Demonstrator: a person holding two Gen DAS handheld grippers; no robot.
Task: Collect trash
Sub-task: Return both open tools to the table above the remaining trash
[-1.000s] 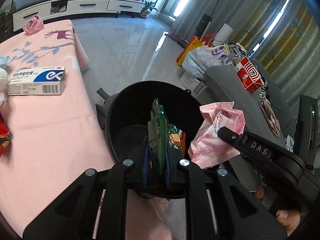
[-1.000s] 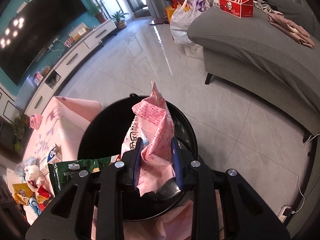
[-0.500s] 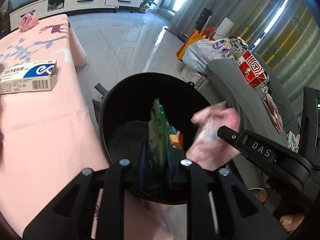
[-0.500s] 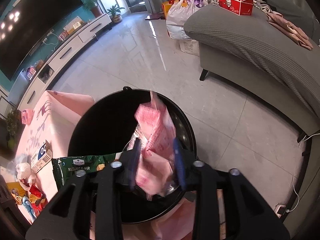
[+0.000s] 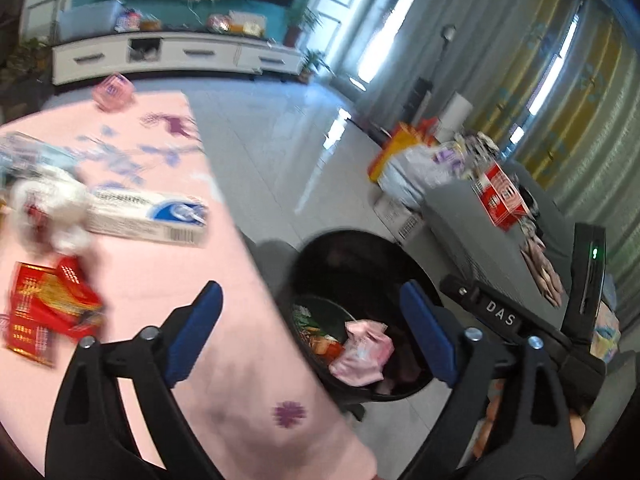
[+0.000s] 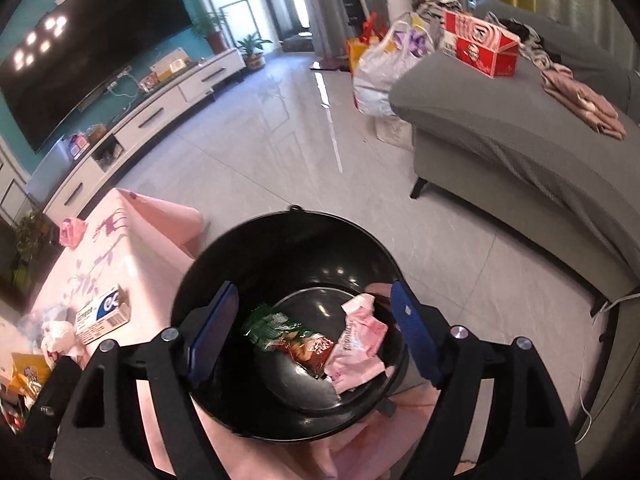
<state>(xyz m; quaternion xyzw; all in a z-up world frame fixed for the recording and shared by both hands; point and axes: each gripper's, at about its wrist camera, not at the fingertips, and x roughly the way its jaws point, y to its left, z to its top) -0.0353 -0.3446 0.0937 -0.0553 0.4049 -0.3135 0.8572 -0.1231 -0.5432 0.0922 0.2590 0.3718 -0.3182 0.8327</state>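
- Two grippers show, each spread wide with nothing between its blue pads.
- Far left in the left wrist view, red packets point(image 5: 44, 316) lie on the pink tablecloth point(image 5: 240, 360), blurred; above them sits a crumpled white wad point(image 5: 52, 208).
- Just right of the wad lies a white-and-blue box point(image 5: 148, 220), flat on the cloth; the same box point(image 6: 102, 312) appears near the table edge in the right wrist view.
- A small pink wrapper point(image 5: 113, 91) rests at the far end of the table.
- The left gripper point(image 5: 312, 336) hangs over the table's edge, one pad above the cloth and the other above the bin.
- The black bin point(image 5: 316, 256) stands on the floor beside the table, touching the hanging cloth.
- The right gripper point(image 6: 314, 332) hovers directly over the bin point(image 6: 280, 240), jaws straddling its opening.
- Inside, on the bottom, lies a green snack bag point(image 6: 280, 332), and to its right, touching it, a crumpled pink wrapper point(image 6: 358, 348); both also show in the left wrist view, the pink wrapper point(image 5: 362, 352) being clearer there.
- Further right stands a grey sofa point(image 6: 520, 160) with a red-and-white carton point(image 6: 480, 46) on it.
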